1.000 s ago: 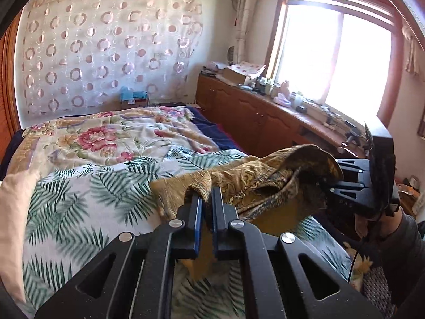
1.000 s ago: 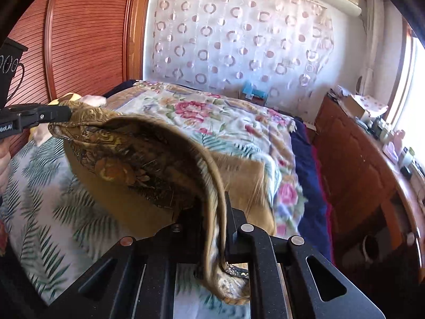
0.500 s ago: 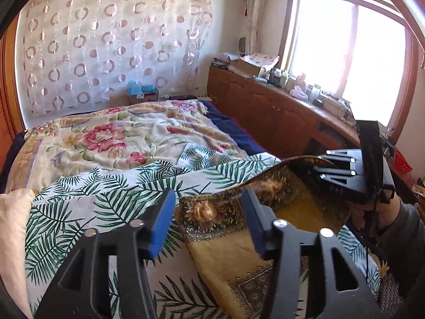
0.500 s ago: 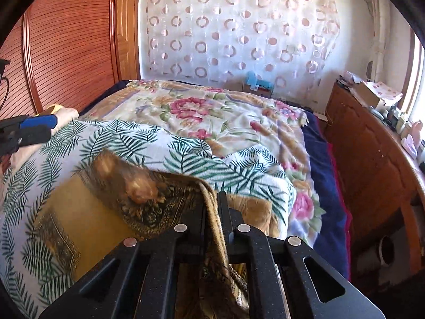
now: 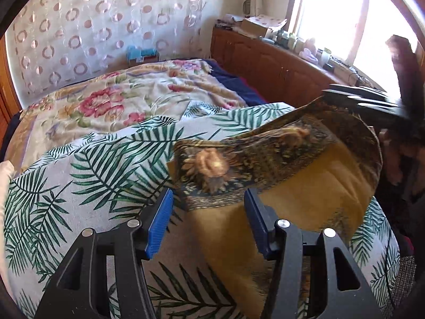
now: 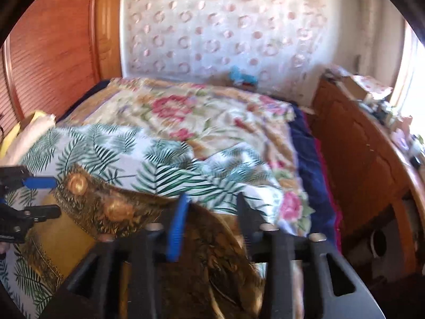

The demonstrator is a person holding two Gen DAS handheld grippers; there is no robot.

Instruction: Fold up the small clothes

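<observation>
The left hand-held gripper (image 5: 208,207) stands with its blue-padded fingers (image 5: 159,223) spread apart over the patterned border of the mustard-gold garment (image 5: 265,159), gripping nothing. The right hand-held gripper (image 6: 212,212) also has its fingers parted, with a raised fold of the garment (image 6: 114,210) passing between them. The garment lies partly folded on the palm-leaf sheet (image 5: 93,164) at the near end of the bed (image 6: 186,111), beside the wooden cabinet (image 6: 358,143).
</observation>
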